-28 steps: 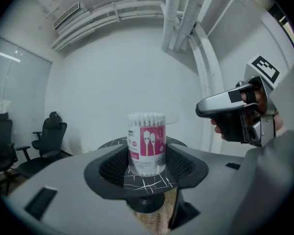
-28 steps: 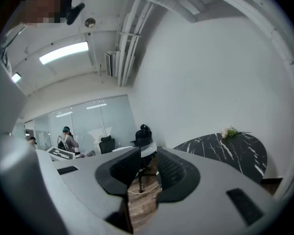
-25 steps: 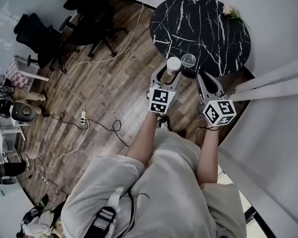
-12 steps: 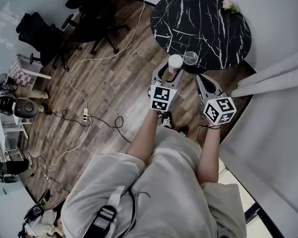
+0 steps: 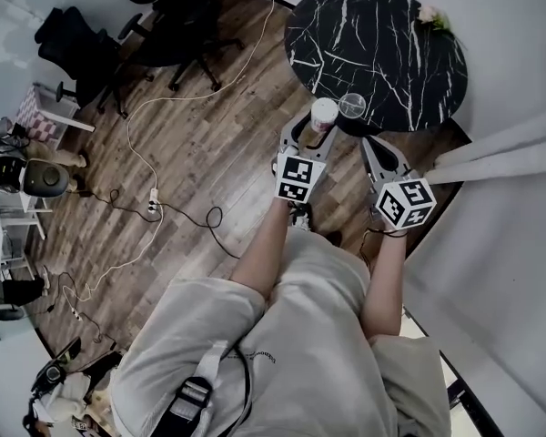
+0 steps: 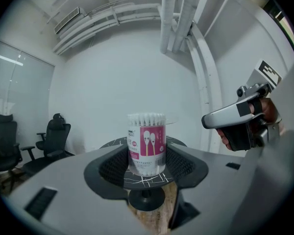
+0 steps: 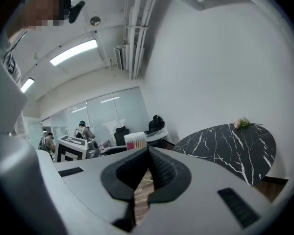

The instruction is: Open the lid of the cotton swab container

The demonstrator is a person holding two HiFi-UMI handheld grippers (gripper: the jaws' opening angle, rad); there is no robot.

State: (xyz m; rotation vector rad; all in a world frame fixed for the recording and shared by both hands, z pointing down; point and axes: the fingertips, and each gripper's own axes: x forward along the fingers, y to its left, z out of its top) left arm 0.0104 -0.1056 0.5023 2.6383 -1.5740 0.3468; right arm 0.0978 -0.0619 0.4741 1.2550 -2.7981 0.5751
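Note:
The cotton swab container (image 5: 323, 114), a clear tub with a pink label (image 6: 147, 146), sits between the pads of my left gripper (image 5: 310, 135), which is shut on it at the near edge of the black marble table (image 5: 391, 44). The white swab tips (image 6: 146, 118) show bare at its top. The clear round lid (image 5: 352, 106) stands out to the right of the container's top; I cannot tell whether it is still attached. My right gripper (image 5: 373, 142) is to the right of the container and apart from it, shut with nothing between its jaws (image 7: 147, 153).
A small flower sprig (image 5: 434, 18) lies at the table's far edge. Black office chairs (image 5: 82, 44) stand at the upper left and cables (image 5: 150, 209) trail over the wooden floor. A white wall and a curtain (image 5: 510, 144) close in on the right.
The view has shifted a little. The container, its lid and both grippers keep their places relative to one another.

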